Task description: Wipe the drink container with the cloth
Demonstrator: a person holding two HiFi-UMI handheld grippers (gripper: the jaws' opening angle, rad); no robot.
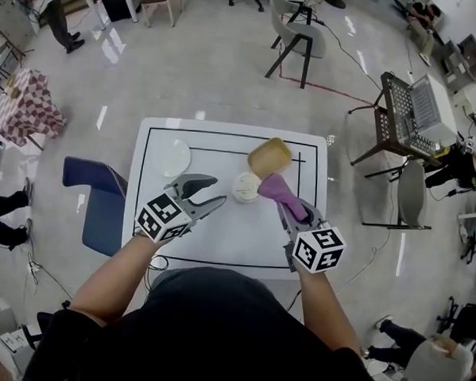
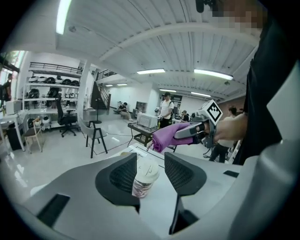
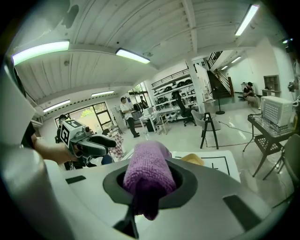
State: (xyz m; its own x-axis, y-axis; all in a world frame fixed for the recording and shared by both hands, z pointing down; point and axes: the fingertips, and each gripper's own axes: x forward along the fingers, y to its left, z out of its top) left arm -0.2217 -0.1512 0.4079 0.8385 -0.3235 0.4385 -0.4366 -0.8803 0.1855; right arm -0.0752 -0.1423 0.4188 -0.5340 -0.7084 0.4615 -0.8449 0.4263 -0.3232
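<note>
Open lab floor surrounds a white desk (image 1: 220, 232) ruled with black lines, on which all the task's things stand.

Left gripper (image 1: 220, 189): the jaws stand partly apart and grip nothing. In the left gripper view the drink container (image 2: 143, 180) – a lidded paper cup – shows framed in the gap between them. The head view places the cup just ahead of the tips with a sliver of desk between, so I read no contact. I judge this gripper is lined up to steady the cup so that it does not slide or tip under the wipe.

Right gripper (image 1: 285, 206): the jaws are closed on the cloth (image 3: 147, 173), a purple knitted roll that bulges out past the tips. It is held just to the right of the cup, near it but, as far as I can tell, not yet on it. The bunched end leads, which I take to give a soft pad for rubbing.

Beyond the cup a tan bowl (image 1: 270, 155) sits tilted near the far edge, and a white dish (image 1: 173, 157) lies well to the left – both clear of the working area.

Count: two grippers, one cloth, one drink container, one tan bowl, one white dish, one desk.
</note>
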